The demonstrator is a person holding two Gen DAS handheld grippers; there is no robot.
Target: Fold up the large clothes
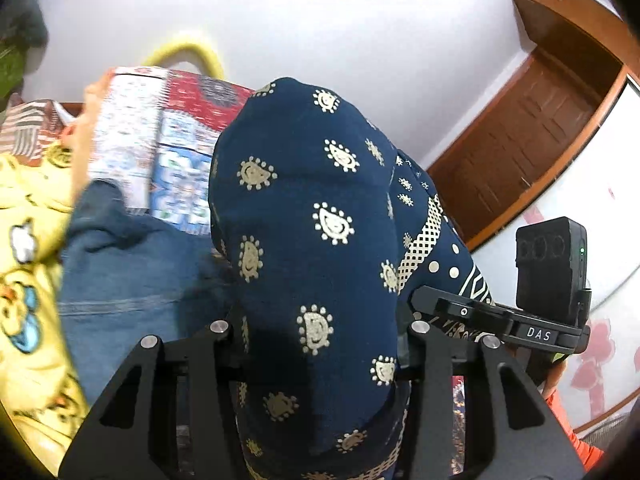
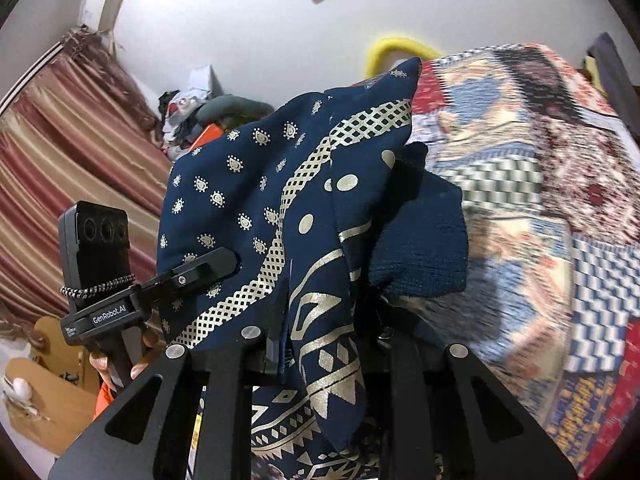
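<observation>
A navy garment with cream paisley and lattice print (image 1: 304, 200) bulges up in a thick fold out of my left gripper (image 1: 320, 322), whose jaws are shut on it with the fingertips buried in cloth. In the right wrist view the same garment (image 2: 256, 184) drapes over my right gripper (image 2: 320, 334), also shut on a bunch of it. Both grippers are raised above the bed, side by side. The right gripper (image 1: 444, 306) shows at the left view's right edge, and the left gripper (image 2: 208, 270) presses into the cloth at the right view's left.
A patchwork quilt (image 2: 520, 200) covers the bed below. Blue jeans (image 1: 132, 272) and a yellow cartoon cloth (image 1: 28, 240) lie on it. A brown door (image 1: 520, 152), a striped curtain (image 2: 60, 160) and a clutter pile (image 2: 188, 112) line the walls. A hand (image 2: 104, 364) holds the left gripper's handle.
</observation>
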